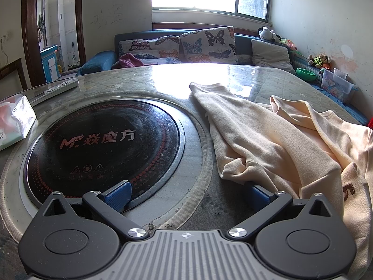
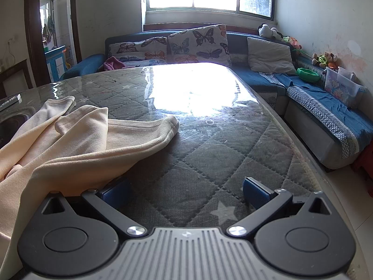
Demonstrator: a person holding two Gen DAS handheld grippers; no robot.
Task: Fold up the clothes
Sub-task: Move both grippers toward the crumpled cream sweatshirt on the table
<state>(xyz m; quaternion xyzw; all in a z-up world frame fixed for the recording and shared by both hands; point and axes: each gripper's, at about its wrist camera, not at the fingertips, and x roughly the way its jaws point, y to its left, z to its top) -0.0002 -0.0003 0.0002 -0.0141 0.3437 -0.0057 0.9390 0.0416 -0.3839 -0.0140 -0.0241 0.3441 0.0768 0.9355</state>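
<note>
In the left wrist view, our left gripper (image 1: 188, 194) stands fully open and holds nothing; between its blue pads we see only the tabletop (image 1: 163, 86) and the edge of the built-in induction cooker (image 1: 102, 149). The cream sweatshirt (image 1: 279, 140) lies crumpled on the right side, and its hem covers part of the right pad. The risk here is that, if we close now, we pinch only a loose bunch of several layers, so the fold starts crooked. The fabric may also be dragged over the dirty cooker ring. A tissue pack (image 1: 16, 121) and a remote control (image 1: 56, 88) lie at the far left and could be pushed if the cloth is swept that way. In the right wrist view, our right gripper (image 2: 186, 192) is also wide open and empty, over the quilted, glass-covered tabletop (image 2: 209, 144). The sweatshirt (image 2: 70, 144) lies to the left, and one sleeve (image 2: 149, 128) stretches toward the middle. The cloth drapes over the left pad, so we cannot tell where its edge is; a blind grasp may miss it. The smooth glass may let the garment slide.
</note>
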